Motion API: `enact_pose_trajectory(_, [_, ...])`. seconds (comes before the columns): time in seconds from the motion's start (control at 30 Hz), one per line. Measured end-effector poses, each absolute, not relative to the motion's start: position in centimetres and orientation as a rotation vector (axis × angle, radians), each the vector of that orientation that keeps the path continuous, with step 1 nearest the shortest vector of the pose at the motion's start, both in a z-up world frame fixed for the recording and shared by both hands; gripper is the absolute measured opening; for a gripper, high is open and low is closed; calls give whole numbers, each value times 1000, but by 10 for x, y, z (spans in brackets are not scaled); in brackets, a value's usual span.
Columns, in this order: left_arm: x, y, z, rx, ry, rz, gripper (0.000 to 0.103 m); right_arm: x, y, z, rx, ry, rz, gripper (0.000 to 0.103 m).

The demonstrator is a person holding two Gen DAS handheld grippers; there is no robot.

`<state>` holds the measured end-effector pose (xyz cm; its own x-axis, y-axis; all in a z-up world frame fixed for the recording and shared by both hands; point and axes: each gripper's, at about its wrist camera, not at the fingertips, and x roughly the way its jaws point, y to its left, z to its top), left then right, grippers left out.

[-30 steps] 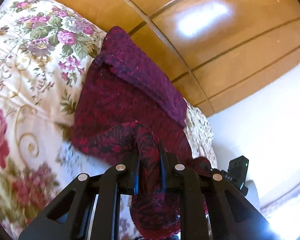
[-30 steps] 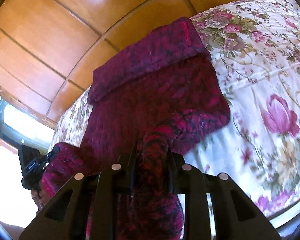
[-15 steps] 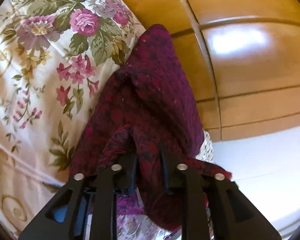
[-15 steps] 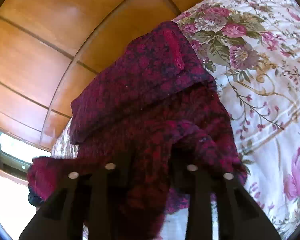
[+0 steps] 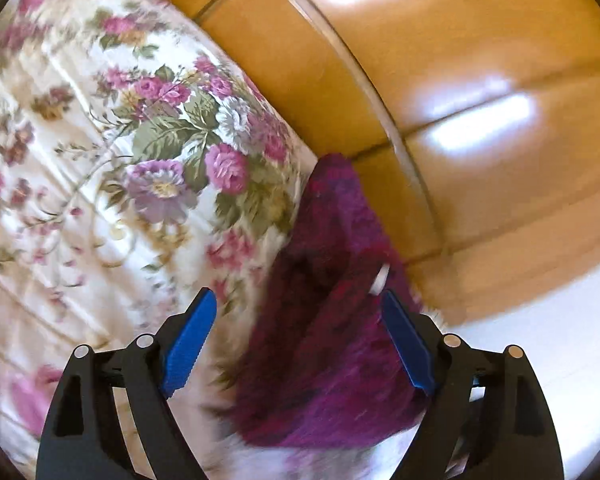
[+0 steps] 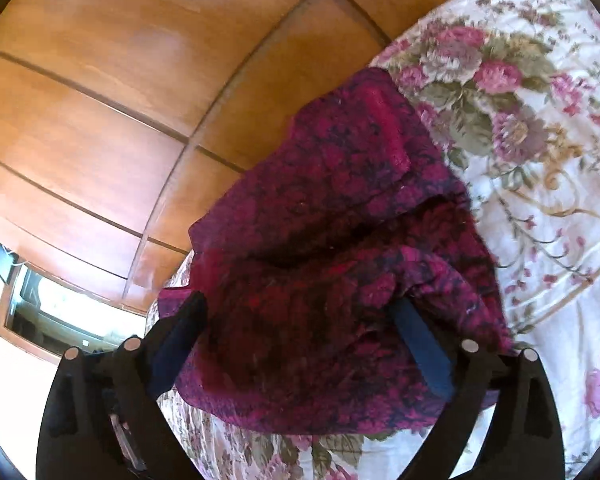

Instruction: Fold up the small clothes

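While a glossy wooden headboard point(image 6: 112, 92) filled the upper left of the right wrist view, a floral bedspread point(image 5: 100, 184) covered the left of the left wrist view. A folded maroon knit garment point(image 6: 340, 264) lay on the bedspread at frame centre, against the headboard. The left gripper point(image 5: 296, 344) and right gripper point(image 6: 300, 344) were both spread wide, holding nothing.

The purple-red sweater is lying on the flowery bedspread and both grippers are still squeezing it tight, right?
Not quite. The purple-red sweater does lie on the flowery bedspread, but neither gripper is squeezing it. The left wrist view shows the left gripper with its blue fingers spread wide, and the right wrist view shows the right gripper open too.
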<state>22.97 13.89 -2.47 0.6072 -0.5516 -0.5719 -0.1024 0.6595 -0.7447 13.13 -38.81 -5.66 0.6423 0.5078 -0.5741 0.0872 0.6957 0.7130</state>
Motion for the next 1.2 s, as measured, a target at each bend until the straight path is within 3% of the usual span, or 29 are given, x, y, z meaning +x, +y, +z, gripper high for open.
enact_pose_trajectory(0.33, [187,83,-54,-591,988,-458,86,88,-402,-64,515,897,139,99])
enact_pose_trajectory(0.43, [188,71,-59,-550,984,-449,86,91,-395,-82,458,933,148,82])
enact_pose_trajectory(0.47, [188,69,-61,-551,986,-451,86,95,-392,-87,443,948,150,68])
enact_pose_trajectory(0.5, [192,66,-65,-550,991,-453,82,98,-387,-93,406,961,135,63])
enact_pose_trajectory(0.53, [194,64,-68,-540,1005,-457,68,99,-385,-96,381,962,133,61])
enact_pose_trajectory(0.57, [195,62,-70,-521,1027,-449,63,100,-383,-99,358,967,130,58])
enact_pose_trajectory(0.63, [197,62,-71,-513,1047,-429,42,99,-383,-99,350,973,128,49])
enact_pose_trajectory(0.67, [196,65,-71,-528,1048,-433,37,98,-384,-96,348,976,128,37])
enact_pose_trajectory(0.73, [189,68,-65,-533,1038,-443,27,94,-386,-90,351,976,131,24])
enact_pose_trajectory(0.87, [174,72,-50,-514,1023,-471,23,76,-384,-76,366,976,148,18])
enact_pose_trajectory(1.2, [92,90,-43,-537,1094,-500,23,-17,-382,-71,449,1050,225,18])
